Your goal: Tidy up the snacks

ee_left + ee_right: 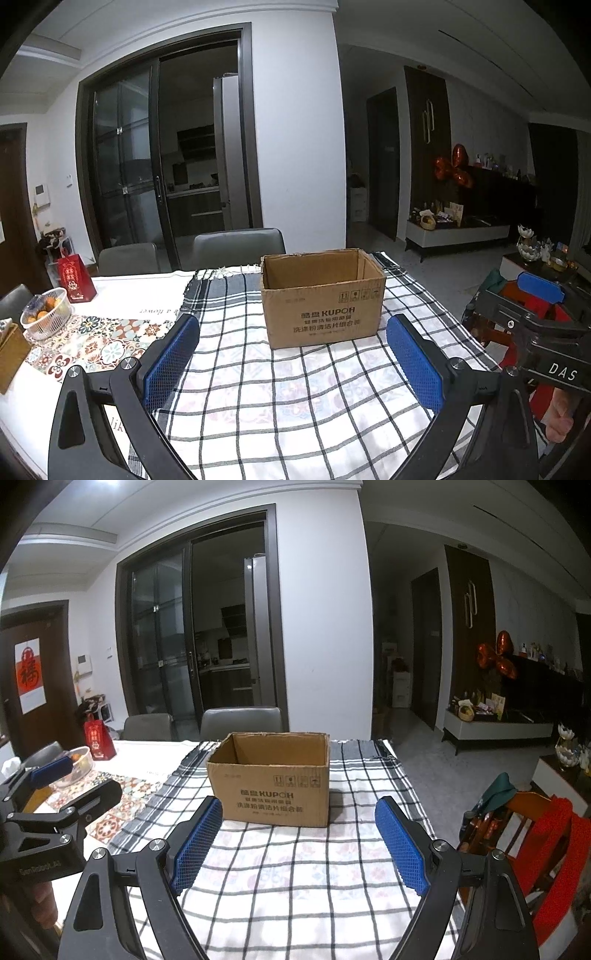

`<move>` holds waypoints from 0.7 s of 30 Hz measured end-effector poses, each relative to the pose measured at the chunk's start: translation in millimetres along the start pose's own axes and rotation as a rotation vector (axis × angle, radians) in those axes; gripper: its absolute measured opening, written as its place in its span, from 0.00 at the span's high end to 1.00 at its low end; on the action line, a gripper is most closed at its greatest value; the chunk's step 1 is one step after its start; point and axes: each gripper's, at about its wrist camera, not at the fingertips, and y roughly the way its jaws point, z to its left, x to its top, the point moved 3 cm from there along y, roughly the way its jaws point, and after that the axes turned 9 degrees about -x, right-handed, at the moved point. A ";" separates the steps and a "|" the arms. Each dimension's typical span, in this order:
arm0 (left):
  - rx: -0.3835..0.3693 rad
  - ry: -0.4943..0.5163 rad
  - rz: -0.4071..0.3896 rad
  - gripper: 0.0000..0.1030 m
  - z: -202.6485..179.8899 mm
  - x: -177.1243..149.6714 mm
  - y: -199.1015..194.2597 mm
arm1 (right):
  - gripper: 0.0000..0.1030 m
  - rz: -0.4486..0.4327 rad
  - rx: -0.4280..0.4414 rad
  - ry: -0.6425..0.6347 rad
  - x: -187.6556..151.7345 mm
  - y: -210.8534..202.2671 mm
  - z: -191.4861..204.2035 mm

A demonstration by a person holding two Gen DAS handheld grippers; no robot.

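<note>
Left wrist view: left hand-held gripper [291, 354] spread wide, nothing between the blue pads. Cardboard box [321, 299] stood open-topped at twelve o'clock, a touch toward one, on the checked cloth [295, 398] covering the worktop [140, 291]. Well apart from the pads, no contact. Long axis of the box ran three-to-nine across the line of approach, printed face toward the camera. No snacks visible anywhere on the cloth; inside of the box mostly hidden. Fruit basket [46, 314] off at ten o'clock, red bag [75, 278] just behind it. Right hand-held gripper [541, 288] glimpsed at three o'clock.

Right wrist view: right hand-held gripper [299, 834] likewise wide and empty. Same box [271, 779] sat at twelve o'clock, edging toward eleven, near but clear of the pads. Appeared a shade closer on this side, though hard to call; both roughly level. Left hand-held gripper [51, 768] seen at nine o'clock. Probably a start position, snacks yet to be found.
</note>
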 end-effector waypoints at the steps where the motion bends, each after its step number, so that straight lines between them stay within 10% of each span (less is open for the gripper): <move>1: 0.002 0.000 0.000 0.00 0.1 0.2 -0.5 | 0.17 -0.001 -0.001 -0.001 -0.2 -0.3 0.0; 21: 0.013 -0.012 0.002 0.00 0.8 1.6 2.0 | 0.17 0.008 -0.001 0.000 0.7 0.1 -4.4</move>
